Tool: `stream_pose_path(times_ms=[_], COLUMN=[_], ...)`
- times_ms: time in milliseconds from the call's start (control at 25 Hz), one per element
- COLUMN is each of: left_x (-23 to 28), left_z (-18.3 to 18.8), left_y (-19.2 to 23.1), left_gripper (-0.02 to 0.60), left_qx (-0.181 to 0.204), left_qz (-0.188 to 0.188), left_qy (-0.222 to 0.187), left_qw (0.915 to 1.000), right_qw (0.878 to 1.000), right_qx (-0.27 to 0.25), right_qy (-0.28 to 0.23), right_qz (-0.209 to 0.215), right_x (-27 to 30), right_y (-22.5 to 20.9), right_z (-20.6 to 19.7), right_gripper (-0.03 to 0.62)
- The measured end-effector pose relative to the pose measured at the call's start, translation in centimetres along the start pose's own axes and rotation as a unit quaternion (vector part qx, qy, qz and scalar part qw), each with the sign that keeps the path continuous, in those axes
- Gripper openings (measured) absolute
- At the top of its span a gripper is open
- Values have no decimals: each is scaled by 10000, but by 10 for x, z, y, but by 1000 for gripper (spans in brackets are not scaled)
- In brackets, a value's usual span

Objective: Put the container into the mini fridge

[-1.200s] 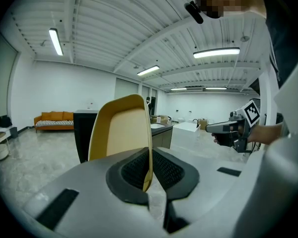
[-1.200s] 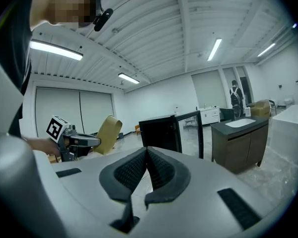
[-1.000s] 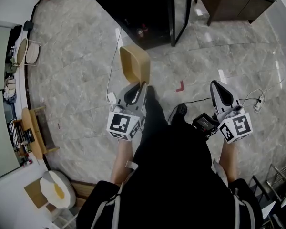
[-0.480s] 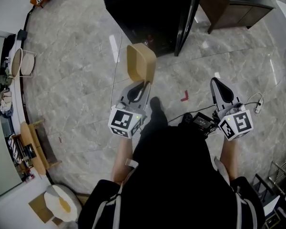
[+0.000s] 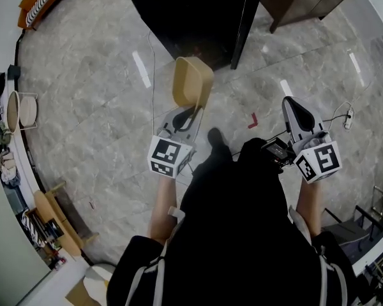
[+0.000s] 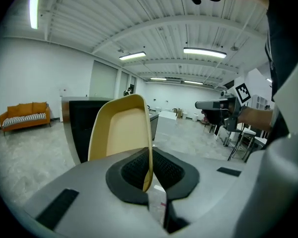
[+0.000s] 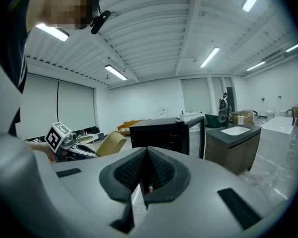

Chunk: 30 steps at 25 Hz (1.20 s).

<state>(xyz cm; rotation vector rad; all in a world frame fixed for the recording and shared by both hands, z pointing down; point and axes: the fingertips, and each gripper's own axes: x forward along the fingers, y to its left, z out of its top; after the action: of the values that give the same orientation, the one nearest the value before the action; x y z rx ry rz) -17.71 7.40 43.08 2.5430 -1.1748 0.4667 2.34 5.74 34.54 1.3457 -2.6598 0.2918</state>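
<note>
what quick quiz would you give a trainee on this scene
1. True or false: the left claw is shut on the rim of the tan container.
2. Pick one: the door of the black mini fridge is A) open, B) shut, C) lying flat on the floor.
3. Fill in: the right claw is shut and holds ____.

Key: 1 true; 2 A; 3 nothing.
</note>
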Motion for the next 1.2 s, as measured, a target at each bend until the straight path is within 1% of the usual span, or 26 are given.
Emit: stream_pose_path(times_ms=[120,240,480,720,840,1000,1200], left_x=[6,7,19,30,40,58,88], left_z=[-8,-14,-24,-24,-17,-5,4], left_y=[7,11,12,27,34,40,42], left_gripper=[44,44,44,44,44,44,44], left_qx=[18,-28,-78,-149,-144,-145,-123], left_qz=[-153,-240,-352,-288,-251,-193,-128], left_qy=[210,289,443,571,601,639,831], left_qw=[9997,9993,9984,9978,9978,9977,9964], right_qw=[9999,9996,9996,9996,9996,9996,9994], right_qx=[53,88,83,142,170,186,170], right_qy=[47,108,175,203,215,178,39], right_qz=[-140,-241,-191,-100,-21,91,299], right_x=[0,2,18,41,52,70,91], right_y=[2,4,-1,-11,-21,-38,-67], right_z=[-5,-8,-8,-7,-6,3,15], right_gripper=[18,18,18,18,18,18,18])
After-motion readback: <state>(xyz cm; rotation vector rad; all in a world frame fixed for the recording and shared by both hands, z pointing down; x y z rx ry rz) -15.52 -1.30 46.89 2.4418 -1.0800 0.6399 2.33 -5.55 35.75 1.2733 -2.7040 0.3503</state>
